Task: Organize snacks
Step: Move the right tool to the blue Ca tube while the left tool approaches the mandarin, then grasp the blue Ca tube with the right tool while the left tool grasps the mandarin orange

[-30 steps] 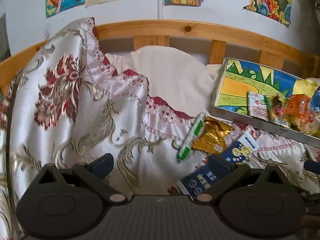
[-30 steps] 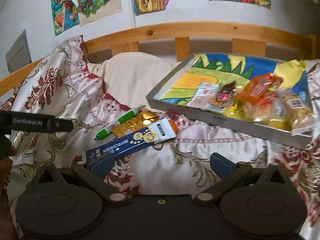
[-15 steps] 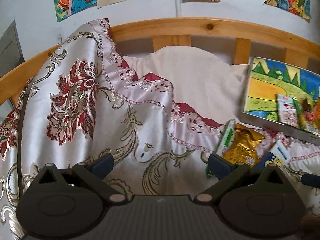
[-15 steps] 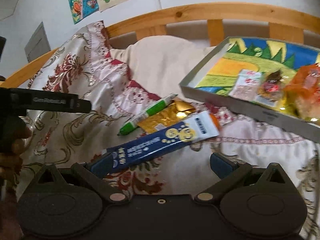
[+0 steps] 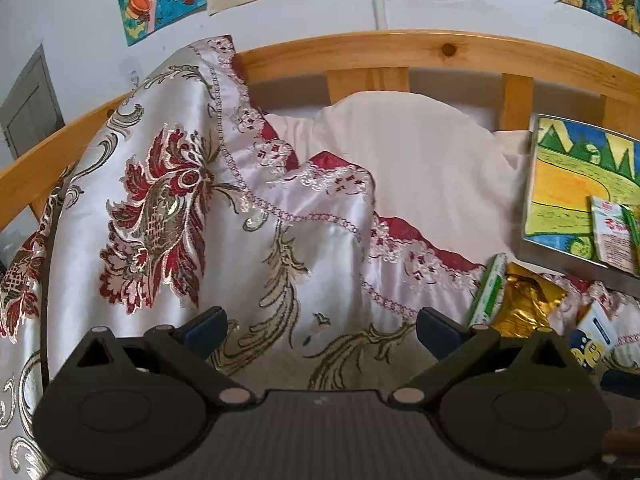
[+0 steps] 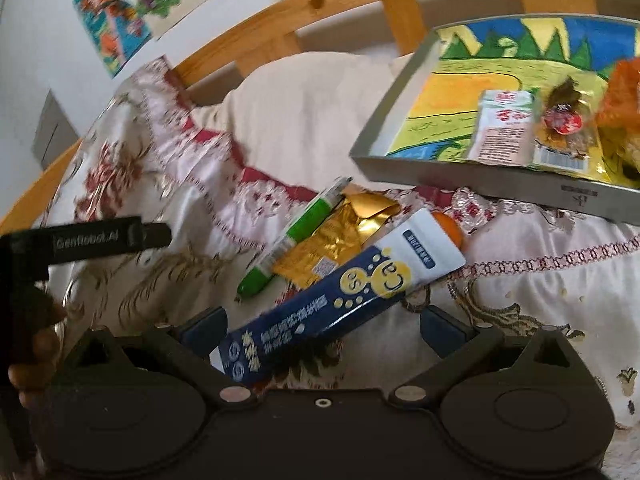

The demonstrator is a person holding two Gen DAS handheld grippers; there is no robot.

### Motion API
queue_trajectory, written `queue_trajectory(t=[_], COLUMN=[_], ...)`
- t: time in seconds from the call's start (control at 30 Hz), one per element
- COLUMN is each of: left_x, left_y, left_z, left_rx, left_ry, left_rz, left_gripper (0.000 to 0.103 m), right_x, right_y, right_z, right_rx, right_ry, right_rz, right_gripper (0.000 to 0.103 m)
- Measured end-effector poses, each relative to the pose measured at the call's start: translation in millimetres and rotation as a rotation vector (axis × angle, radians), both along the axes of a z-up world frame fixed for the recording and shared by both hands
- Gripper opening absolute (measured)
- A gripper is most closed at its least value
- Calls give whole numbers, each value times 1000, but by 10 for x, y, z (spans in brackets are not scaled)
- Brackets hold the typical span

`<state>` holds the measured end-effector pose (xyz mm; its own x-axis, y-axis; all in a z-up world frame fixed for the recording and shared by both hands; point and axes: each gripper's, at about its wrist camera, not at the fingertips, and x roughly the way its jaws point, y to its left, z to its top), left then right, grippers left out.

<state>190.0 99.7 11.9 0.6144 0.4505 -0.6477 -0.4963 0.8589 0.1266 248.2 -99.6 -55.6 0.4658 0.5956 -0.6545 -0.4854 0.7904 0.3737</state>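
- Right gripper (image 6: pixel 322 330): jaws stand wide open and hold nothing; the near end of the blue tube (image 6: pixel 344 296) lies between them, close to the left finger (image 6: pixel 204 330), contact not confirmed
- Blue tube: judge it light, with a soft body and a slick printed skin; it lies flat on the bedspread (image 6: pixel 540 280), angled up to the right, orange cap end far from you. Take hold across the middle of the body, not the flat crimped end, which would likely slip out
- Left gripper (image 5: pixel 320 330): jaws equally wide, empty, hanging over bare bedspread, well apart from the snacks
- Beyond the tube: gold packet (image 6: pixel 340 236), thin and crinkly, and a green stick (image 6: pixel 296 236) touching its left edge
- Farthest: grey tray (image 6: pixel 500 182), tilted on the bedding, already holding several packets
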Motion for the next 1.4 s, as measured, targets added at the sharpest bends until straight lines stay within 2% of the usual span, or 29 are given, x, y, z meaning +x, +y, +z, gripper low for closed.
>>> queue_trajectory(t=[0.27, 0.43, 0.63, 0.77, 0.97, 1.07, 1.13, 1.23, 1.4], left_x=[28, 26, 29, 33, 28, 0, -18, -42, -57], left_y=[58, 21, -28, -52, -105, -139, -167, -205, -279], left_z=[-24, -18, -24, -32, -55, -52, -52, -75, -152], left_rx=[-8, -5, -7, -21, -67, -81, -81, -89, -120], left_ry=[10, 15, 25, 22, 12, 4, -4, -6, -6], left_rz=[25, 16, 2, -12, -30, -46, -58, -76, -110], left_gripper=[102, 102, 102, 102, 102, 102, 102, 102, 102], right_x=[145, 188, 136, 91, 6, -22, -44, -71, -120], right_y=[71, 165, 309, 289, 245, 194, 154, 67, -175], right_z=[-112, -149, -182, -182, -147, -114, -86, -38, -4], right_rx=[-48, -78, -178, -195, -255, -258, -263, -265, -259], right_ry=[-7, -27, -82, -92, -109, -102, -99, -86, -60], right_rz=[-141, -188, -155, -144, -110, -103, -100, -93, -88], right_gripper=[102, 102, 102, 99, 85, 72, 58, 45, 35])
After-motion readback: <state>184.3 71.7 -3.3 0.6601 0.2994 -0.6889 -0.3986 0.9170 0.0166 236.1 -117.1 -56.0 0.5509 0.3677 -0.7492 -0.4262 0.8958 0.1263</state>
